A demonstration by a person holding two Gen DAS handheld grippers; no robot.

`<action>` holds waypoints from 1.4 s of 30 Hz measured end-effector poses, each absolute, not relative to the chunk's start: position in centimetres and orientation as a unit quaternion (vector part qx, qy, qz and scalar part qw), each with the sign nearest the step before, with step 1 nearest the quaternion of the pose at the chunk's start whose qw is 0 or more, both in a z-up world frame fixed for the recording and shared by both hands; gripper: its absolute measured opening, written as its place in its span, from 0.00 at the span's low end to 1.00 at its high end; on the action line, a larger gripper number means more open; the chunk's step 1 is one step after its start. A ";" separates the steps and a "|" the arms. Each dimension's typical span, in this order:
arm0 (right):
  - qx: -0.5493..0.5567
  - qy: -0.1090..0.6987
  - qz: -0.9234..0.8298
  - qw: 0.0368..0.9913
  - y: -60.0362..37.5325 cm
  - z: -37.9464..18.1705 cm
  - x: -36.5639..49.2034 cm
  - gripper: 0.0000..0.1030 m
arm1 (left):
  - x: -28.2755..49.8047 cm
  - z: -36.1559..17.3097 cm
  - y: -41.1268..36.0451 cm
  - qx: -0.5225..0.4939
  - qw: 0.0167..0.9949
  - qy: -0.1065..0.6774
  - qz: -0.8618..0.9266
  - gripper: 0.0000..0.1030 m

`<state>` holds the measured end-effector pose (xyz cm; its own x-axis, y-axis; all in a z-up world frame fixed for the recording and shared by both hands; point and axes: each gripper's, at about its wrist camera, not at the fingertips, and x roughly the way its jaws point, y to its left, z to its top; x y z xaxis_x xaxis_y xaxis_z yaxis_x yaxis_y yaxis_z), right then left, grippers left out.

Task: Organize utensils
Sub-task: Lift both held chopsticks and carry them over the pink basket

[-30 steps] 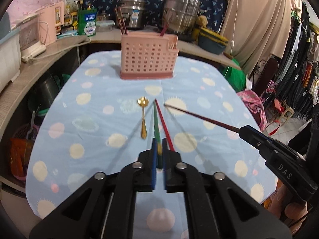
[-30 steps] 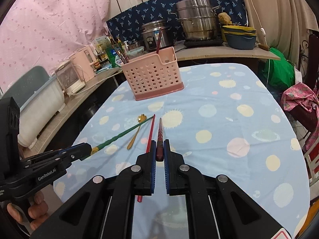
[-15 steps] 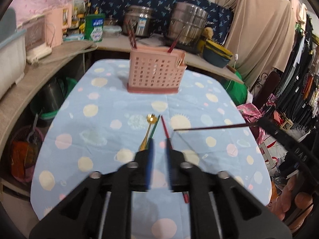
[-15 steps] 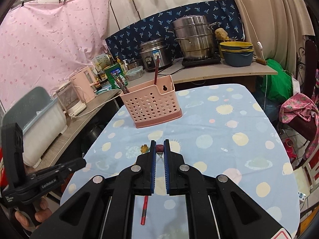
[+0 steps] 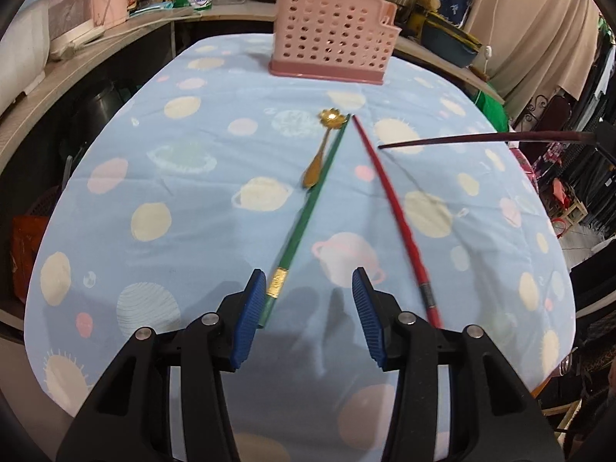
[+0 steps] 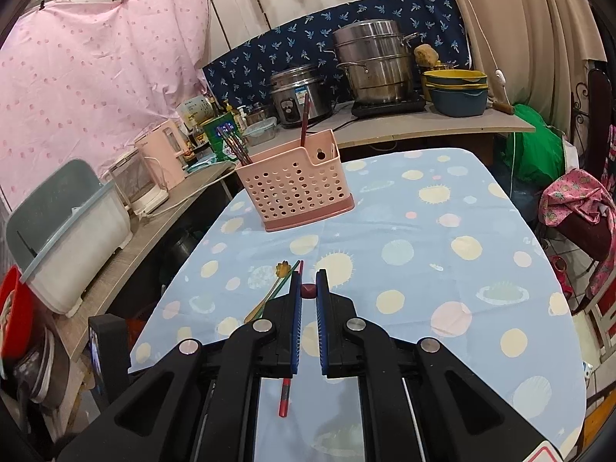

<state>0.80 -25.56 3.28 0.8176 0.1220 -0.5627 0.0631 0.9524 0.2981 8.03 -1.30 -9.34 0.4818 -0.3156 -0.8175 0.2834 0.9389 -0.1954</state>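
Chopstick (image 5: 481, 140) clamped — overhanging tablecloth (image 5: 192, 200) edge.

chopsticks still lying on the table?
2: green chopstick beside the gold spoon, red chopstick right of it. A dark chopstick is held by the right tongs.

dark chopstick (image 6: 308, 290) in right gripper (image 6: 308, 288)

pink perforated caddy (image 5: 333, 30), pale blue planet-print tablecloth (image 5: 192, 200), green chopstick (image 5: 313, 200), red chopstick (image 5: 392, 208), gold spoon (image 5: 321, 150)
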 end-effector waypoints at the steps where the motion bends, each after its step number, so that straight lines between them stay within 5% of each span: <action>1: 0.154 0.304 0.016 0.940 -25.5 3.2 0.9 0.07 | 8.3 -9.7 -1.1 -0.019 0.860 0.480 -0.171 0.42; 8: 0.157 0.312 0.017 0.937 -25.2 2.7 1.1 0.07 | 9.2 -10.6 -0.7 -0.020 0.862 0.479 -0.167 0.32; 13: 0.161 0.316 0.017 0.935 -25.1 2.4 1.2 0.07 | 9.0 -10.7 -0.8 -0.019 0.858 0.483 -0.176 0.11; 22: 0.163 0.312 0.016 0.936 -25.5 2.5 1.3 0.07 | 7.5 -8.6 -1.3 -0.018 0.860 0.474 -0.188 0.08; 42: 0.145 0.238 0.029 0.960 -26.7 9.9 4.9 0.07 | 11.2 8.5 -0.9 -0.047 0.926 0.315 -0.200 0.06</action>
